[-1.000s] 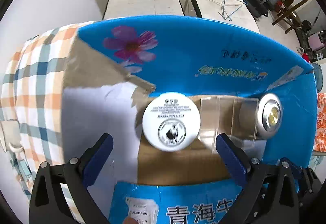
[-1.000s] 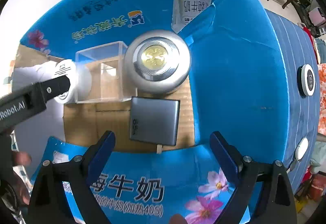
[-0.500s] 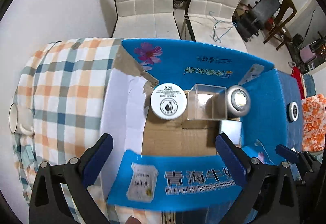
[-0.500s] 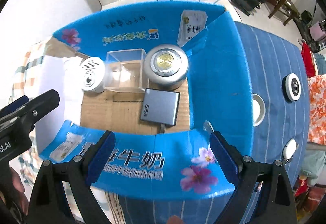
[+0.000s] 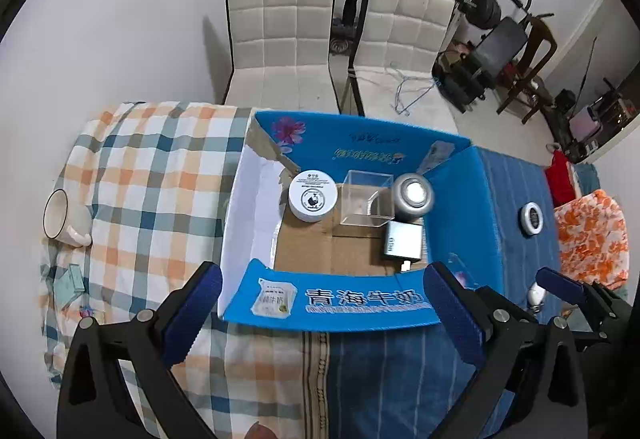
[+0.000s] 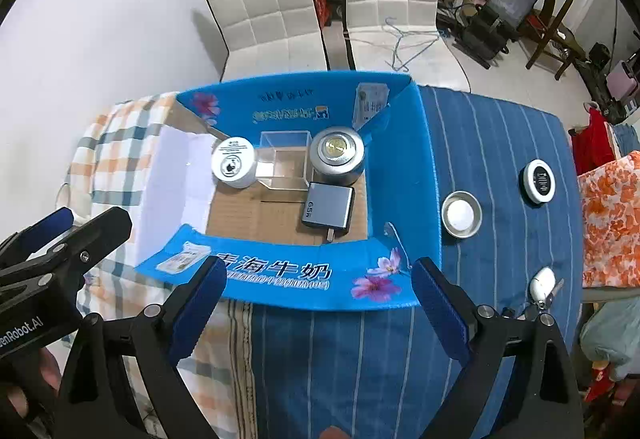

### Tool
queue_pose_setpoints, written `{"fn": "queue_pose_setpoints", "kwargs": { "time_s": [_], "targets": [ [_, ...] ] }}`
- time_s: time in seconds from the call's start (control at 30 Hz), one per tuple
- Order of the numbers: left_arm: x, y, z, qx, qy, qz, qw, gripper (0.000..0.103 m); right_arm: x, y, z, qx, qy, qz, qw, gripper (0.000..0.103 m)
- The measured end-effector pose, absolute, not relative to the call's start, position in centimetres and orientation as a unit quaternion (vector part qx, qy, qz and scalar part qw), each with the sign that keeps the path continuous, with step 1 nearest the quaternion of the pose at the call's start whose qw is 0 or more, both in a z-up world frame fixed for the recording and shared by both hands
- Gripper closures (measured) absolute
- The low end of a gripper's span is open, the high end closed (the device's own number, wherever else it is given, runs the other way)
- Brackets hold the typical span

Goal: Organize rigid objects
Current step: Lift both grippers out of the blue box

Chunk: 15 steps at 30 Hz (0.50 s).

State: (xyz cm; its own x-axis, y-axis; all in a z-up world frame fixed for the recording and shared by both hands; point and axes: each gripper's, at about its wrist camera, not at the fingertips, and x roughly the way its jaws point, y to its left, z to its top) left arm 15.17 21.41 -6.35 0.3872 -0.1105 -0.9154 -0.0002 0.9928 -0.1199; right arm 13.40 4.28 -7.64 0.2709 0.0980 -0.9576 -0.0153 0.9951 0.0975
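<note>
Four items are packed in the blue cardboard box (image 6: 400,175); with both grippers (image 5: 320,315) (image 6: 316,303) spread empty, the small silver dish (image 6: 461,215) is best approached squarely.

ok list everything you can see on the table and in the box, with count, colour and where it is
cardboard box: 1, blue, table centre, flaps open
white jar: 1, box, back left
clear case: 1, transparent, box, back middle
silver tin: 1, box, back right
charger: 1, grey, box, in front of the tin
mug: 1, white, checked cloth, far left
metal dish: 1, silver, striped cloth
round disc: 1, black and white, striped cloth
white fob: 1, near right edge
left gripper: jaws open, empty
right gripper: jaws open, empty
</note>
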Motion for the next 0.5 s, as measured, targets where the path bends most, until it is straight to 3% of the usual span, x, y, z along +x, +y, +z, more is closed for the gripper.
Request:
{"fn": "queue_pose_setpoints", "kwargs": {
  "time_s": [0.5],
  "targets": [
    [12.1, 19.4, -2.3, -0.034, 0.523, -0.034, 0.851, 0.0, 9.0, 2.7, -1.3, 0.039, 0.564, 0.056, 0.823, 0.007]
  ]
}}
